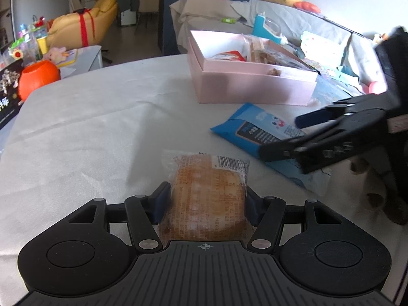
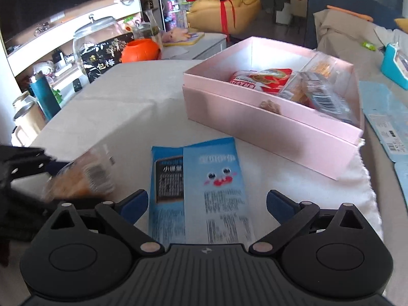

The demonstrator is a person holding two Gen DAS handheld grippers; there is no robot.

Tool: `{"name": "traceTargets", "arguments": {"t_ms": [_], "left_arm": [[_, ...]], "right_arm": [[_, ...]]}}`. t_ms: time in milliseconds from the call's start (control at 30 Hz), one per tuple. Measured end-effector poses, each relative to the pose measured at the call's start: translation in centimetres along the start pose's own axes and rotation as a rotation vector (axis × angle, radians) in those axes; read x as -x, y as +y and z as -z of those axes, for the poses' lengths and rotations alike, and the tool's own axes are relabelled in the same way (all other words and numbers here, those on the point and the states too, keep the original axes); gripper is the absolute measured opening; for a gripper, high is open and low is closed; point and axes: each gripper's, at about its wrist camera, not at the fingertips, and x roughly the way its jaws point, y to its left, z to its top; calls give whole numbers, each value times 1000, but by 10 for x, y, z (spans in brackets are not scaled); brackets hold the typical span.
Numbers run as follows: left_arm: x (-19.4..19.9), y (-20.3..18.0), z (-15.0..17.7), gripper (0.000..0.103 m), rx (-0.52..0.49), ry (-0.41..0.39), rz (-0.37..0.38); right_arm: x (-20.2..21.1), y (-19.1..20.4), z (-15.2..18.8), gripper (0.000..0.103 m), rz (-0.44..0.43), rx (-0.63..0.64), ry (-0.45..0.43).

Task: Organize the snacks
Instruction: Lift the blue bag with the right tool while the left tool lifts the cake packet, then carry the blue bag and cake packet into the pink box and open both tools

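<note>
Left worktop (image 1: 89,117): your way is free here.
Pink box (image 1: 255,86): it blocks you at the back.
Blue packet (image 2: 196,191): it lies between your right tool (image 2: 207,202) pads.

Boxes: one — pink box (image 2: 267,130), far right
Loose packets: two — cake packet (image 1: 207,193) near, blue packet (image 2: 196,191) right
Grippers: two — left gripper (image 1: 206,204), right gripper (image 2: 207,204)

Behind your tabletop (image 1: 89,117) you see a yellow armchair (image 1: 102,17), a grey covered sofa (image 1: 293,17) and wall shelves (image 2: 76,38), daylit.
</note>
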Motion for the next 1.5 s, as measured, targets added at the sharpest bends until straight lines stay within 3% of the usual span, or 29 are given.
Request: {"name": "traceTargets", "arguments": {"t_ms": [67,100,133,300,400,567,633,700,733,767,833,867,933,1167,1367,1500], "left_arm": [[3,3,1,64,5,2,9],[4,3,2,64,5,2,12],[5,3,3,64,4,2,13],[11,11,-9,60,85,-10,91],[26,10,-35,60,109,-116,120],[54,-2,-111,60,39,-362,135],[45,-9,-144,60,29,-403,158],[20,-11,-170,61,85,-429,211],[-1,-11,-180,63,88,-438,239],[-30,-13,-189,63,79,-398,244],[-77,-11,-197,59,113,-251,206],[-89,-7,-195,59,136,-220,205],[-91,3,-186,59,171,-233,217],[-40,33,-142,59,191,-310,134],[-2,21,-89,59,158,-269,130],[6,-8,-40,59,69,-212,-13]], "right_arm": [[-8,1,-2,95,7,-8,20],[-7,3,-1,85,14,0,13],[-4,4,1,83,20,13,8],[30,-5,7,79,21,13,-34],[67,-19,-1,79,39,-16,-107],[145,-46,-51,79,61,-70,-332],[164,-52,-79,79,95,-67,-412],[172,-59,-106,79,115,-72,-460],[173,-63,-120,79,121,-83,-475],[170,-66,-133,80,130,-95,-484],[153,-72,-154,85,139,-97,-484],[140,-74,-162,85,133,-90,-453],[118,-80,-169,85,133,-105,-377],[65,-102,-148,87,121,-190,-268],[52,-95,-85,87,89,-266,-203],[55,-59,-29,87,125,-236,-163]]}}
